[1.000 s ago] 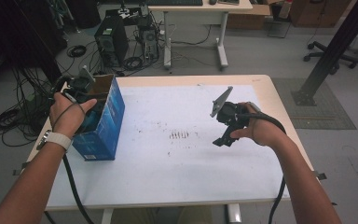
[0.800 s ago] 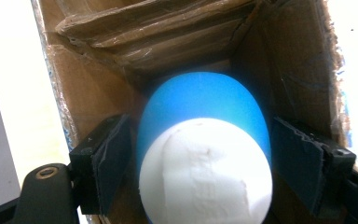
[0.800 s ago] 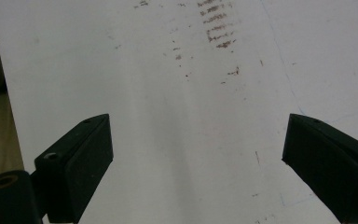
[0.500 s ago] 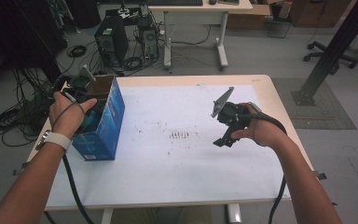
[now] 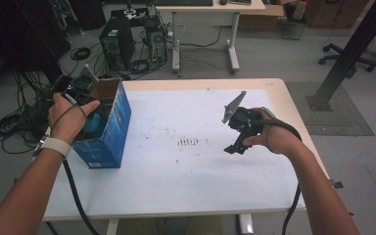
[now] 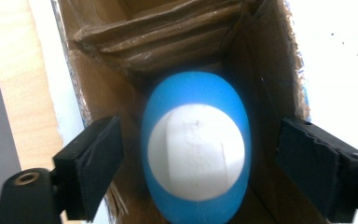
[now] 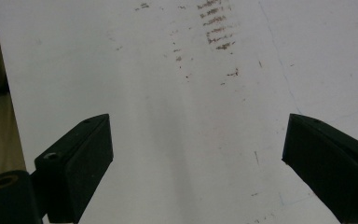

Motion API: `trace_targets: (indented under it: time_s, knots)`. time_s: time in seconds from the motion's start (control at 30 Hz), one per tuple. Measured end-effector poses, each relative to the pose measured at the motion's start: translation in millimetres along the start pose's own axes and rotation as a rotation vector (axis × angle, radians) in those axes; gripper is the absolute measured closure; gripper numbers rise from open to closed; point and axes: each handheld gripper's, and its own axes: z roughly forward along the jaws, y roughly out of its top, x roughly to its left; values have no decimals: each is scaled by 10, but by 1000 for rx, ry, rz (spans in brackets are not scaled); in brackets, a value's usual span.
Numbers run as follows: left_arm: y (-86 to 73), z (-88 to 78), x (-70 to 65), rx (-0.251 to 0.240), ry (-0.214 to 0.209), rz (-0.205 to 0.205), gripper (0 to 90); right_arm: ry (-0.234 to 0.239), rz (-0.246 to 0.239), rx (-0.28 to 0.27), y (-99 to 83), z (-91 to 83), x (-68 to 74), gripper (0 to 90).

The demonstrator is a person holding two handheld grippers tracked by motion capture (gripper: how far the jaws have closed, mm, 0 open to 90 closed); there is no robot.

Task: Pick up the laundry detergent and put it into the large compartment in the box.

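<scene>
Box walls (image 6: 265, 70): close around blue-and-white ball (image 6: 196, 149).
Ball: between left gripper (image 6: 198, 163) pads, untouched.
Left gripper: just opened wide.
Right gripper (image 7: 196, 163): wide, above table (image 7: 168, 93).

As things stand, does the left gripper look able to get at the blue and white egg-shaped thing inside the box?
Probably yes. The left gripper sits over the open top of the box, jaws just opened wide on either side of the egg-shaped thing, not touching it, nothing between.

Counted: hand-held grippers 2 – left (image 5: 94, 113), right (image 5: 234, 131) | box 1 (image 5: 108, 131) | blue-and-white ball 1 (image 6: 196, 149) | bench 1 (image 5: 186, 186)
</scene>
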Motion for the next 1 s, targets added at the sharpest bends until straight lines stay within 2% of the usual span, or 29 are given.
trace_targets:
  time_s: [0.2,0.3,0.67,1.0]
  knots:
    - [2,-89,-3,-6,-3,5,121,-1,2,0,-8,-12,8,85]
    - [9,-139,-12,7,-5,20,119,-3,4,0,-11,-23,11,85]
    - [50,-364,-58,-5,-14,46,108,-7,5,2,-20,-56,16,85]
    - [130,-596,-165,-25,-30,108,88,-3,18,7,-33,-92,11,80]
